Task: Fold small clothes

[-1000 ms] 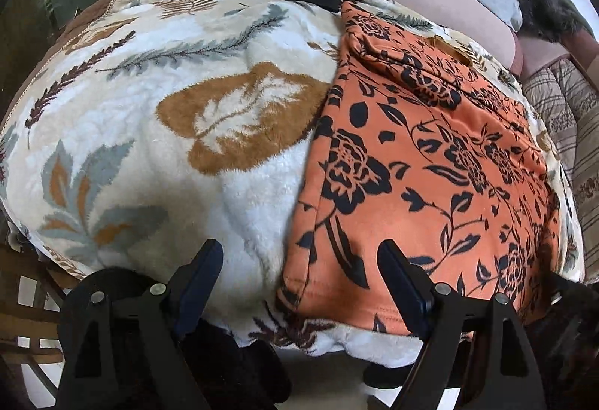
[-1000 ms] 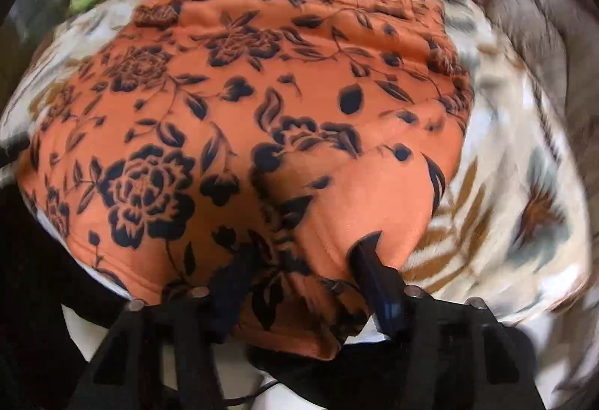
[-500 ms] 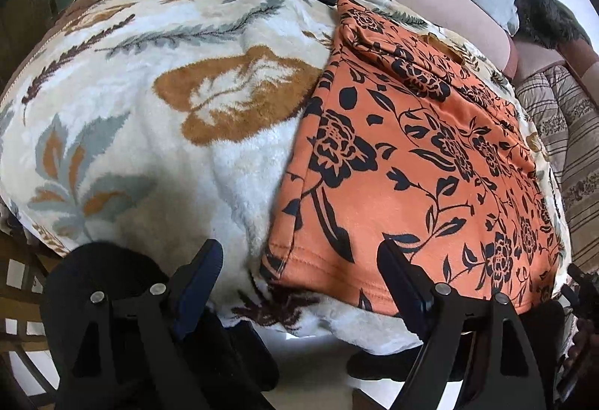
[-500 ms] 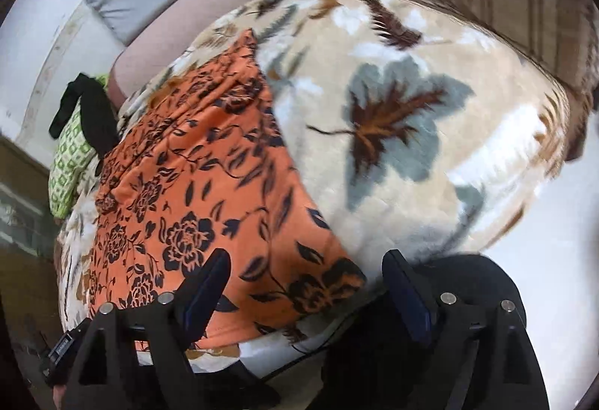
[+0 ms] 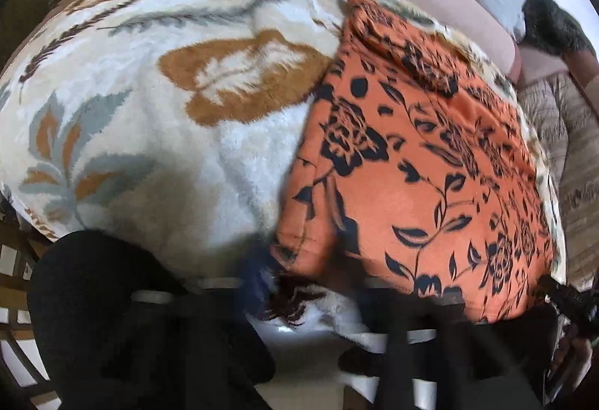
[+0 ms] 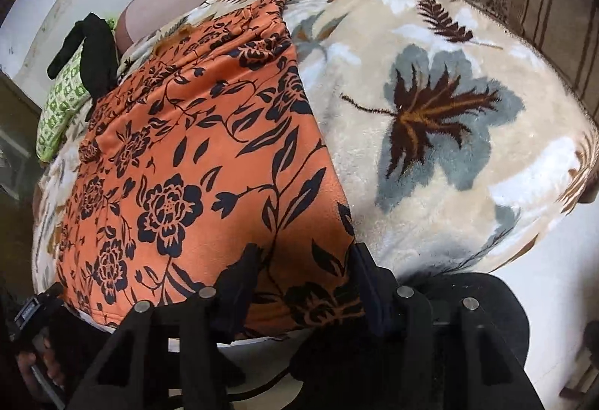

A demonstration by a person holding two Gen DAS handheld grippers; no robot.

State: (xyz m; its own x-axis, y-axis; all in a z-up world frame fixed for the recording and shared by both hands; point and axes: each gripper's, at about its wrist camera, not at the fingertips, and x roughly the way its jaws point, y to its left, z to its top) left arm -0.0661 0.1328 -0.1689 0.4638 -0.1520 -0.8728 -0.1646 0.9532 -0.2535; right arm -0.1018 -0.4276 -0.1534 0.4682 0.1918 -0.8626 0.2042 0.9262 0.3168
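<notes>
Left claw (image 5: 307, 271) has just been closing, blurred; its jaws pinch the near left corner of the orange floral garment (image 5: 419, 163), fabric bunched between them. Right claw (image 6: 305, 275) has just been narrowing too, about half open, jaws straddling the garment's (image 6: 194, 163) near right corner; pad contact unclear. Garment lies flat ahead of both claws on the leaf-print blanket (image 6: 441, 133) covering the bed. Black cloth (image 6: 95, 54) and green pillow (image 6: 60, 103) lie far beyond.
</notes>
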